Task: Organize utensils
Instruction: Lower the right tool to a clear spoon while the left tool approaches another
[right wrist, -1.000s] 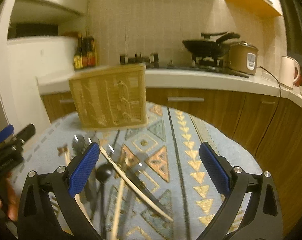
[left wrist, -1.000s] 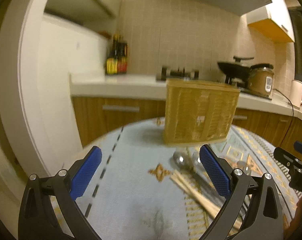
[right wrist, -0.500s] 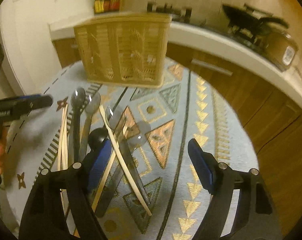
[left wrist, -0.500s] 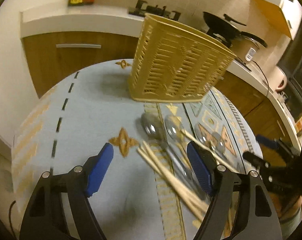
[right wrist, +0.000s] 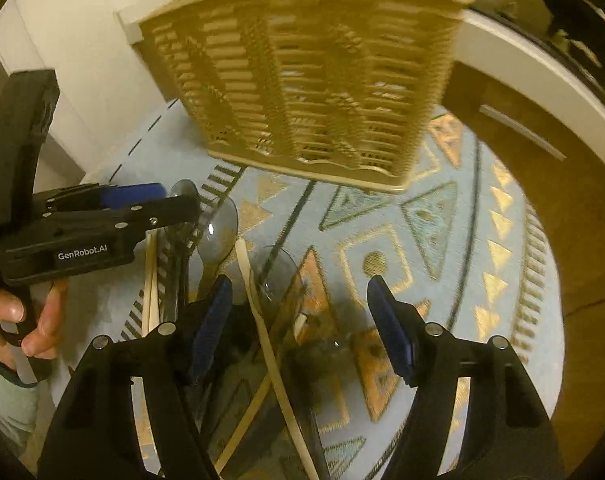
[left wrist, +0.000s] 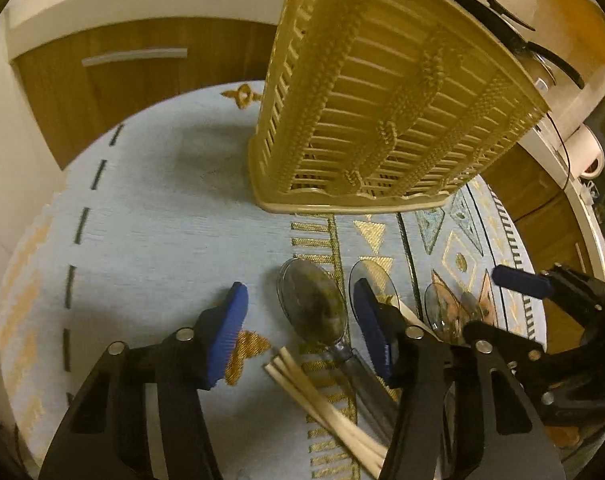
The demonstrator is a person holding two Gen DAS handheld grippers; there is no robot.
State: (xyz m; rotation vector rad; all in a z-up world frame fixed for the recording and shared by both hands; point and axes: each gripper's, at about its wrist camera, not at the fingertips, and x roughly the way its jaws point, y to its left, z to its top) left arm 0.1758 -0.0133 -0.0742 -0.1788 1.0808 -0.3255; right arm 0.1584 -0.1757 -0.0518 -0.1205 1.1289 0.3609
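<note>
A tan slatted utensil basket stands at the back of the round table. In front of it lie several spoons and pale chopsticks in a loose pile. My left gripper hangs over the leftmost spoon's bowl. Its jaws are closing, and the pads touch nothing. Over the pile's right side my right gripper is also closing, with a chopstick and a clear spoon below the gap, not pinched. Each gripper shows in the other's view: the left gripper, the right gripper.
A light blue tablecloth with gold and dark patterns covers the table. Behind it run wooden cabinets under a white counter. A person's hand grips the left tool's handle. A pan and a kettle sit far right.
Both grippers tipped downward and moved in over the utensil pile, toward the basket. Both pairs of jaws narrowed from wide open. The utensils have not moved.
</note>
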